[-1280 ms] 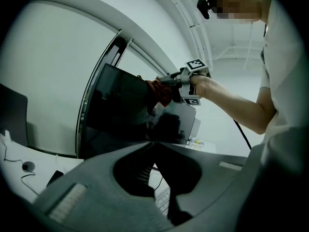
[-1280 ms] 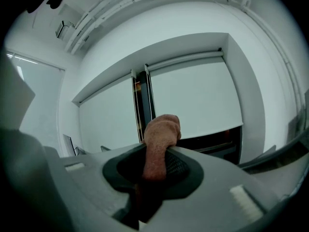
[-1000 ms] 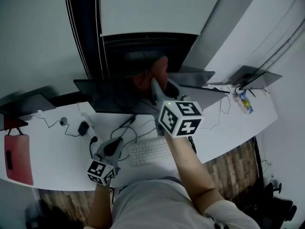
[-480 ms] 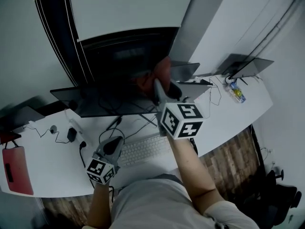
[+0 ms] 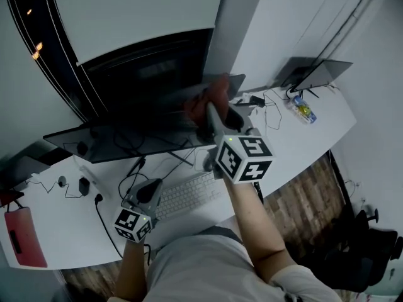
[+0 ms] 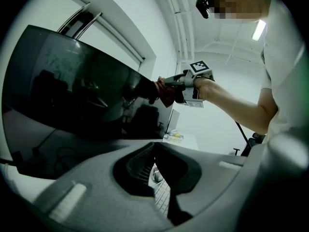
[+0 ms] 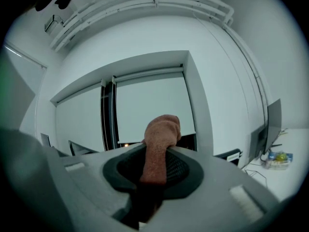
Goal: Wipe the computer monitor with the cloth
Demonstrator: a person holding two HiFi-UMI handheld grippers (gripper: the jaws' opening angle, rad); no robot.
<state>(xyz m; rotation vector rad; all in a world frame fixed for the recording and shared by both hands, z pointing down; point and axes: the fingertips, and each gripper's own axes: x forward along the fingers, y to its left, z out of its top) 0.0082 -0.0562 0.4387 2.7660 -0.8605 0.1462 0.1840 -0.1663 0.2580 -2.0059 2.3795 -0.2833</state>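
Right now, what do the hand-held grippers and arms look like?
The left hand-held gripper and right hand-held gripper each have a grey body, black ribbed pads and a white cube with black square markers; a green light shows on the right cube. Forearms bare; pale short-sleeved top.

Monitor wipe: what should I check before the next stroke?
1. Cloth clamped in right tool: ok, its bunched end sticks out past the jaws.
2. Cloth on monitor screen: ok, it appears to meet the glass near the right edge.
3. Left tool out of the way: ok, shut, empty, low over the keyboard.
4. Room for a leftward stroke: ok, the screen extends bare to the left.
5. Dirt on the screen: cannot tell, the glass is dark and reflective.
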